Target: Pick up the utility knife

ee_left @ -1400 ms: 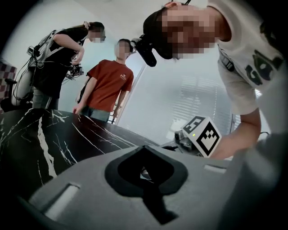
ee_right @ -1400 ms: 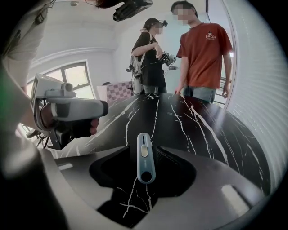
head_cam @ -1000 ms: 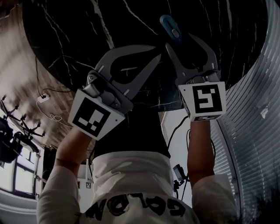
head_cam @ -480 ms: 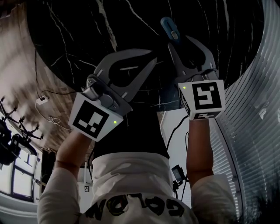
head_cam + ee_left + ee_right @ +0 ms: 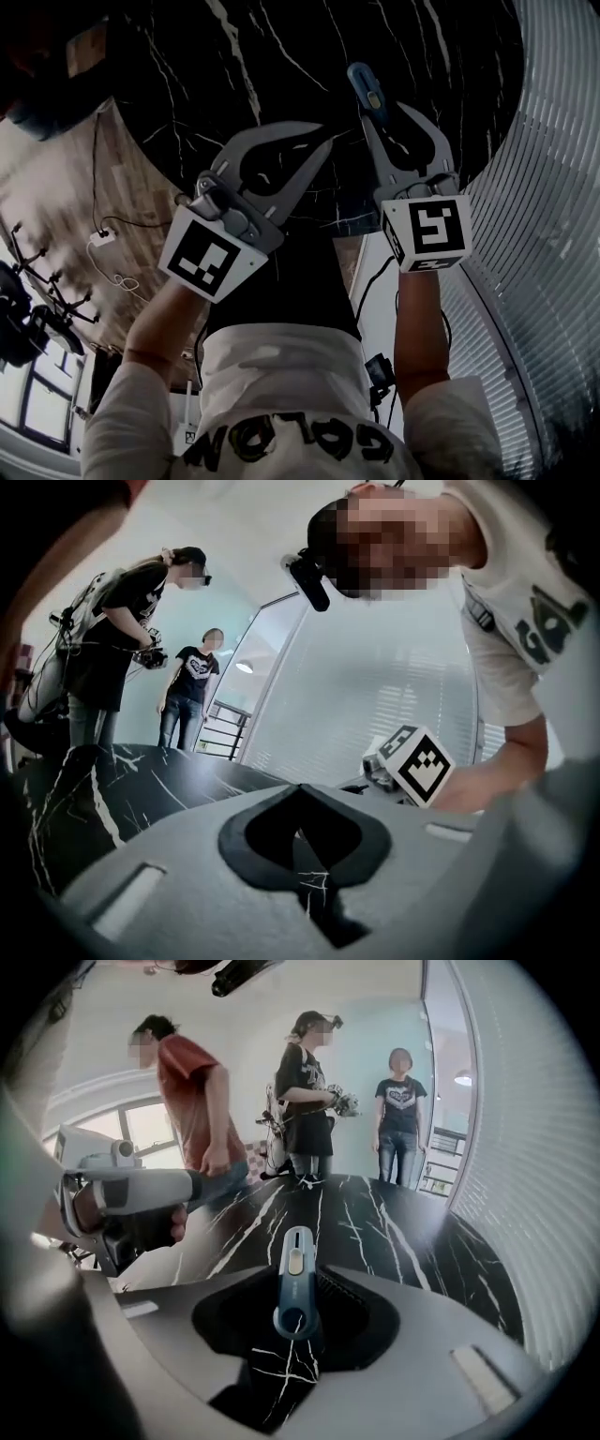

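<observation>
As the right gripper [image 5: 381, 112] closes its jaws on the utility knife [image 5: 296, 1286], the left gripper [image 5: 323, 148] has its jaws together on nothing.
Knife pinched between the right jaws, blue body jutting past their tips; left gripper just alongside; black marble table [image 5: 281, 56] beyond both.

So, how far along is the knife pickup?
Mostly done: the right gripper is closing its jaws on the blue utility knife between them, and the knife looks lifted off the black table. The left gripper is shut and empty. Left: probably just firming the grip.
</observation>
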`<action>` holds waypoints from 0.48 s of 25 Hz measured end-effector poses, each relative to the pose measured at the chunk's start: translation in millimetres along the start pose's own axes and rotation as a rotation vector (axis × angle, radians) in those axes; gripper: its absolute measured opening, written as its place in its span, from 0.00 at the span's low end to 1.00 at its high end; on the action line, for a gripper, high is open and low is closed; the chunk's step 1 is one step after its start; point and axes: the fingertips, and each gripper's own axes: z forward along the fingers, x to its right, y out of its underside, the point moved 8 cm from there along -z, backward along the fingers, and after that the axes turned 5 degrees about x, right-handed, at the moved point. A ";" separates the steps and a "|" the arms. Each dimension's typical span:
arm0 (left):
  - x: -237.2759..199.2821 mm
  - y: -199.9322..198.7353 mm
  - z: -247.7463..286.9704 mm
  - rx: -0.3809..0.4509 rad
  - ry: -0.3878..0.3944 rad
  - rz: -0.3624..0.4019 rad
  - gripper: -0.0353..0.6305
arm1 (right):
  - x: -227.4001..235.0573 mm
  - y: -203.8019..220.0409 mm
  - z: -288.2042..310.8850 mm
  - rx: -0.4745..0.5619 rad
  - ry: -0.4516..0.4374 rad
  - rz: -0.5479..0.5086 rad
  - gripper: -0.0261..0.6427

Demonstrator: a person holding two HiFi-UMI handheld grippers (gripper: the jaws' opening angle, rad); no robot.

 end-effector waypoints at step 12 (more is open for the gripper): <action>70.9 -100.3 -22.4 0.084 0.005 0.077 0.06 | -27.6 -105.4 -136.3 0.265 0.039 -0.044 0.23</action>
